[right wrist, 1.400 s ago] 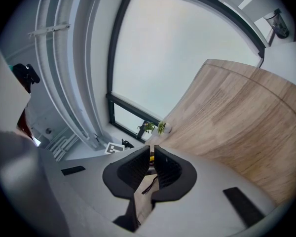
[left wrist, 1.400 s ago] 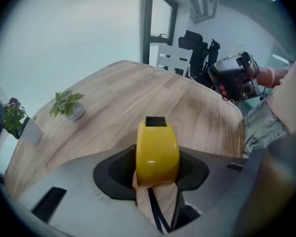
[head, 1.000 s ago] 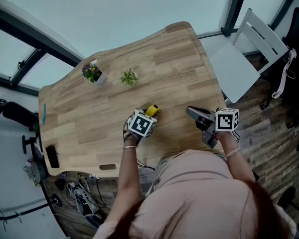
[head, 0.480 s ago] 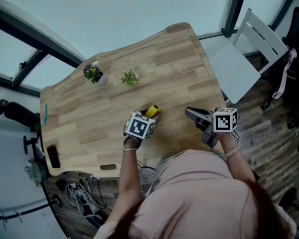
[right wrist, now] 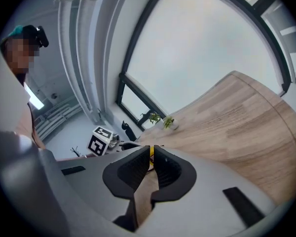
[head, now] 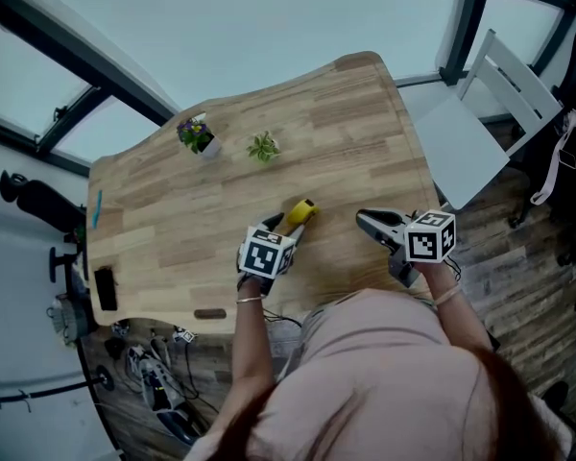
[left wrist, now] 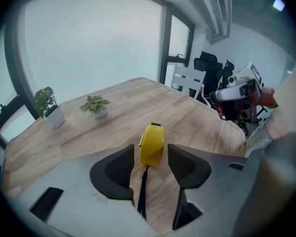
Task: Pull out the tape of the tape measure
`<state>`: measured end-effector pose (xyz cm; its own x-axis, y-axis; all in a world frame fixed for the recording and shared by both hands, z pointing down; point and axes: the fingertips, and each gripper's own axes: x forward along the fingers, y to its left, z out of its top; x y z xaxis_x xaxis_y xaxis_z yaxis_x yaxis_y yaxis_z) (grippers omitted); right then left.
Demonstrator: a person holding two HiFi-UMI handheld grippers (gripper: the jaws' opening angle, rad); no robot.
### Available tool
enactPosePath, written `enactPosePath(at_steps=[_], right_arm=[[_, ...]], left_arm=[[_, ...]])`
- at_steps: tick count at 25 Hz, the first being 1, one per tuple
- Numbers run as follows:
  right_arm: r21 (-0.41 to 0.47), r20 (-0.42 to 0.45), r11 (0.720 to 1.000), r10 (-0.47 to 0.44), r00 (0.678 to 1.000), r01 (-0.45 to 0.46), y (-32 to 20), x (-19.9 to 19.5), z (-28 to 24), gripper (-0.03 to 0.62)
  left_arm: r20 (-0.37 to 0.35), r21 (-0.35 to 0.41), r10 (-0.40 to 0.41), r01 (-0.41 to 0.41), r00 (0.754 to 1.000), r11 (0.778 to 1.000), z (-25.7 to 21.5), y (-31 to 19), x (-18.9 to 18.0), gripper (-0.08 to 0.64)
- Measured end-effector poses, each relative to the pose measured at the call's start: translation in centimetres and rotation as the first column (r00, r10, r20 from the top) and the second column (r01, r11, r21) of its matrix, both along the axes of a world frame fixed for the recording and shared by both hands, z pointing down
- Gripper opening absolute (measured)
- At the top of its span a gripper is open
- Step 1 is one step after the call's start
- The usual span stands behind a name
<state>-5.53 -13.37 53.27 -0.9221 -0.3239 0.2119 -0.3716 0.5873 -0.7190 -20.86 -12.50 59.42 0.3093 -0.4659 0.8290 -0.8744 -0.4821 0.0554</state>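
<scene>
Holds the left gripper (left wrist: 151, 154) above the wooden table (head: 173, 219), jaws spread wide, just opened further, pinching nothing. Finds the yellow tape measure (left wrist: 152, 144) on edge just beyond the tips, black strap (left wrist: 142, 191) trailing back between the jaws. Holds the right gripper (right wrist: 151, 157) well apart, jaws seemingly pressed together, nothing pinched.

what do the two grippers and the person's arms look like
The left gripper and the right gripper each have a smooth grey body, dark pads on the jaws, ribbed on the right one, and a white cube with black square markers. The person wears a pale pink top that leaves the forearms uncovered, and a thin bracelet on each wrist.
</scene>
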Motion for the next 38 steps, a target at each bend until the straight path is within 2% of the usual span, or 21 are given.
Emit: enactPosePath(at_steps=[4, 7, 11, 14, 16, 21, 24, 30, 34, 38], right_arm=[[0.04, -0.018, 0.999, -0.027, 0.999, 0.028, 0.6, -0.2, -0.7, 0.016], [0.067, -0.019, 0.997, -0.048, 0.999, 0.049, 1.0, -0.2, -1.5, 0.013], [0.116, -0.037, 0.991, -0.063, 0.997, 0.067, 1.5, 0.0, -2.6, 0.009], [0.148, -0.051, 0.986, -0.068, 0.996, 0.074, 1.7, 0.1, -3.4, 0.008], [0.159, -0.042, 0.985, -0.065, 0.997, 0.071, 1.8, 0.2, -4.1, 0.006], [0.22, -0.038, 0.972, -0.075, 0.996, 0.081, 2.6, 0.3, -6.4, 0.005], [0.251, -0.021, 0.965, -0.072, 0.997, 0.075, 3.2, 0.3, -7.9, 0.003], [0.371, -0.045, 0.926, -0.055, 0.997, 0.068, 4.1, 0.5, -10.8, 0.003], [0.465, -0.055, 0.885, -0.016, 0.998, 0.04, 4.6, 0.9, -13.0, 0.002], [0.563, -0.077, 0.827, 0.039, 0.996, 0.011, 4.8, 2.0, -15.1, 0.0]], left_arm=[[-0.027, 0.044, -0.051, 0.052, 0.998, 0.998, -1.4, 1.2, 0.0, 0.187], [-0.032, 0.078, -0.092, 0.095, 0.995, 0.992, -2.3, 2.0, 0.1, 0.116], [-0.076, 0.113, -0.132, 0.14, 0.988, 0.984, -3.7, 3.1, 0.9, 0.101], [-0.121, 0.156, -0.169, 0.187, 0.978, 0.97, -5.2, 3.8, 1.6, 0.077], [-0.145, 0.19, -0.186, 0.212, 0.972, 0.959, -6.3, 4.3, 2.1, 0.032], [-0.201, 0.26, -0.211, 0.26, 0.956, 0.93, -9.3, 6.1, 3.1, 0.006], [-0.219, 0.323, -0.228, 0.291, 0.949, 0.901, -11.6, 7.0, 3.6, 0.002], [-0.236, 0.455, -0.28, 0.361, 0.93, 0.814, -16.3, 8.0, 4.1, 0.0], [-0.241, 0.517, -0.311, 0.393, 0.919, 0.761, -18.9, 9.6, 4.6, 0.0], [-0.248, 0.577, -0.322, 0.406, 0.914, 0.709, -21.4, 11.0, 5.3, 0.0]])
